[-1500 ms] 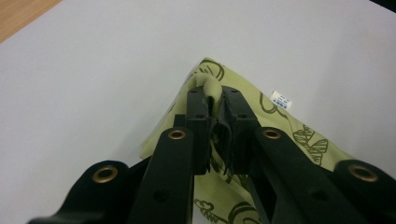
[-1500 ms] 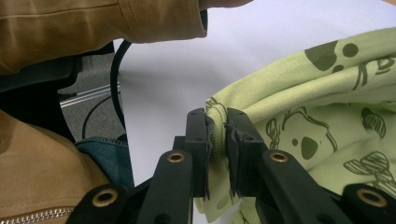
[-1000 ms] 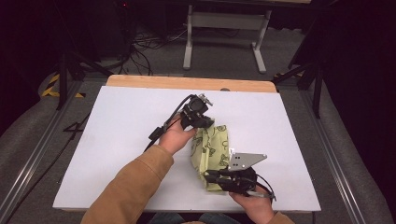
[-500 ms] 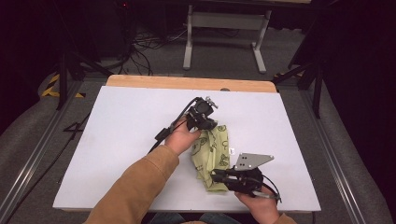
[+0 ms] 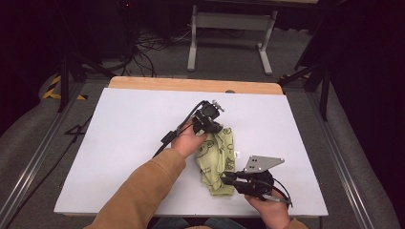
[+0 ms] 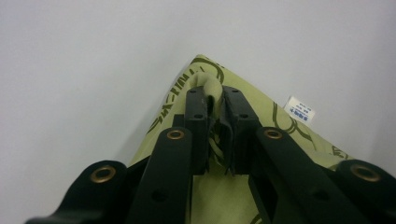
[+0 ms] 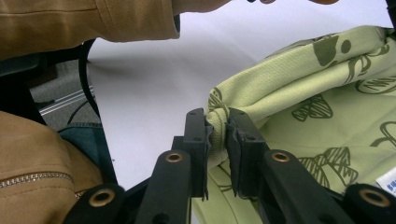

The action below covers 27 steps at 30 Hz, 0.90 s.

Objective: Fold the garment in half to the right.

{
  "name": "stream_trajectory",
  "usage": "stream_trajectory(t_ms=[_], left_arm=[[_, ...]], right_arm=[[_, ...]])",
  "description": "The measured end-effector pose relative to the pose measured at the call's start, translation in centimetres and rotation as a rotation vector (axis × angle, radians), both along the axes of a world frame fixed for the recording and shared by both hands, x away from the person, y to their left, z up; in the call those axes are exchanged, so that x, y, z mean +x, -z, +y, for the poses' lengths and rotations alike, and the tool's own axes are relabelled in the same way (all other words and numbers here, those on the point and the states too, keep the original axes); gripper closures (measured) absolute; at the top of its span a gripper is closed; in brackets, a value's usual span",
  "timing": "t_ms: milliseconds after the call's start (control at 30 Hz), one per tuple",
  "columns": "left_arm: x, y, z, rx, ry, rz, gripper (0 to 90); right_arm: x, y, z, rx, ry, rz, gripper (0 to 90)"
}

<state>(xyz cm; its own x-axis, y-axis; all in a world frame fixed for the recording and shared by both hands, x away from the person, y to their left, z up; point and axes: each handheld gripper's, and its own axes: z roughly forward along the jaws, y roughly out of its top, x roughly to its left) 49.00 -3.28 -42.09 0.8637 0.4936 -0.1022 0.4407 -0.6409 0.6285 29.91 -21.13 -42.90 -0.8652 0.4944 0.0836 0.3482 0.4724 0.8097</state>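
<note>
A light green cloth point(image 5: 217, 160) printed with dark green drawings lies crumpled and partly folded on the white table, near its front edge and right of centre. A small white label point(image 6: 299, 109) sticks out from 1 edge. 2 of its ends are bunched into pinched folds point(image 7: 218, 122).

cloth point(image 5: 216, 160) on table point(image 5: 119, 143) right of centre, left hand-held gripper point(image 5: 213, 128) at its far end, right hand-held gripper point(image 5: 225, 179) at its near end
</note>
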Motion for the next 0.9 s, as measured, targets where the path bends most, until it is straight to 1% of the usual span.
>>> stream_trajectory(t_ms=[167,300,367,400,433,467,500,533,567,600,633,700,800,833,867,900], left_arm=[[0.1,0.3,-0.3,-0.001,0.002,0.007,81.1],[0.1,0.4,-0.3,-0.004,0.003,-0.001,80.0],[0.2,0.3,-0.1,-0.017,-0.006,-0.005,78.1],[0.2,0.3,-0.1,-0.017,-0.006,-0.005,76.8],[0.2,0.1,0.0,-0.028,-0.011,-0.004,74.5],[0.2,-0.1,0.2,-0.049,-0.022,-0.007,72.0],[0.2,-0.2,0.3,-0.05,-0.02,-0.01,68.4],[0.1,-0.3,0.4,-0.06,-0.023,-0.012,66.7],[0.1,-0.3,0.4,-0.06,-0.023,-0.012,63.7],[0.1,-0.5,0.6,-0.077,-0.028,-0.014,62.0],[0.1,-0.6,0.7,-0.084,-0.03,-0.012,60.8],[0.0,-0.8,0.9,-0.092,-0.032,-0.018,58.0],[0.0,-1.0,1.1,-0.096,-0.034,-0.018,56.2],[0.0,-1.1,1.2,-0.099,-0.036,-0.018,55.1],[-0.1,-1.2,1.3,-0.107,-0.036,-0.012,52.7],[-0.1,-1.2,1.3,-0.107,-0.036,-0.012,51.7]], right_arm=[[0.0,0.1,-0.4,-0.002,0.012,0.004,78.4],[0.0,0.1,-0.6,-0.01,0.019,0.004,77.7],[0.0,0.0,-0.8,-0.012,0.022,0.003,76.4],[0.0,0.0,-0.8,-0.013,0.022,0.003,75.8],[0.0,-0.1,-0.9,-0.015,0.024,0.001,74.7],[-0.1,-0.1,-1.0,-0.013,0.024,0.003,73.8],[-0.1,-0.1,-1.0,-0.012,0.024,0.004,72.8],[-0.1,-0.2,-1.0,-0.012,0.024,0.005,71.9],[-0.1,-0.2,-1.1,-0.014,0.027,0.003,70.0],[-0.2,-0.3,-1.1,-0.015,0.029,0.003,68.9],[-0.2,-0.3,-1.2,-0.015,0.031,-0.001,66.0],[-0.2,-0.4,-1.2,-0.015,0.044,-0.007,56.6],[-0.2,-0.6,-1.4,-0.007,0.052,0.001,55.5],[-0.3,-0.7,-1.5,-0.009,0.052,-0.008,53.6],[-0.3,-0.9,-1.6,-0.011,0.063,-0.019,47.9],[-0.3,-0.9,-1.6,-0.011,0.063,-0.019,47.9]])
